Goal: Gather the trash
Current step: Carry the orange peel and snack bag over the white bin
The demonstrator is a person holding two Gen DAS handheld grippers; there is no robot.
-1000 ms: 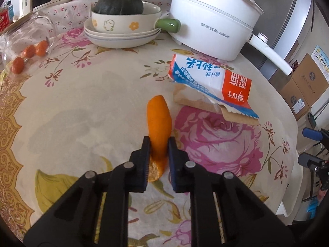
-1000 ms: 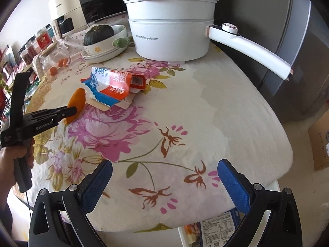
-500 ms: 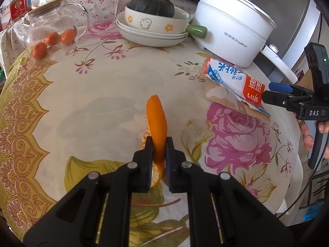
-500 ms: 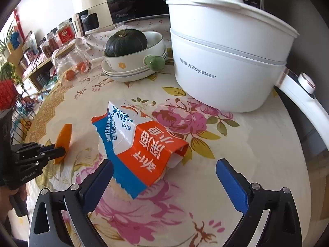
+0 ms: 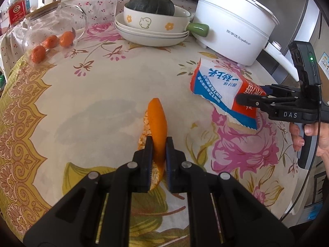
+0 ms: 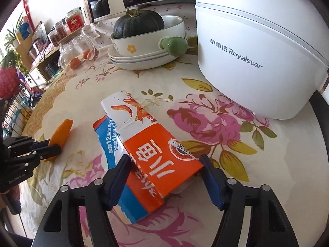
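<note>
My left gripper [image 5: 158, 146] is shut on an orange peel [image 5: 157, 121], which stands up from the floral tablecloth; both also show in the right wrist view, the gripper [image 6: 49, 146] and the peel [image 6: 60, 131]. A torn orange, blue and white carton [image 6: 148, 154] lies flat on the table. My right gripper [image 6: 165, 164] is open, its blue pads on either side of the carton's near end. From the left wrist view the right gripper [image 5: 253, 96] sits over the carton [image 5: 220, 90].
A white Royalstar electric pot [image 6: 255, 47] stands close behind the carton. A bowl with a dark green squash [image 5: 153, 6] sits on stacked plates. A tipped glass jar with small oranges [image 5: 53, 39] lies at the left. The table edge [image 5: 296, 195] is near right.
My right gripper has moved in over the carton and narrowed, its pads now straddling the carton. My left gripper still holds the peel, in much the same place.
</note>
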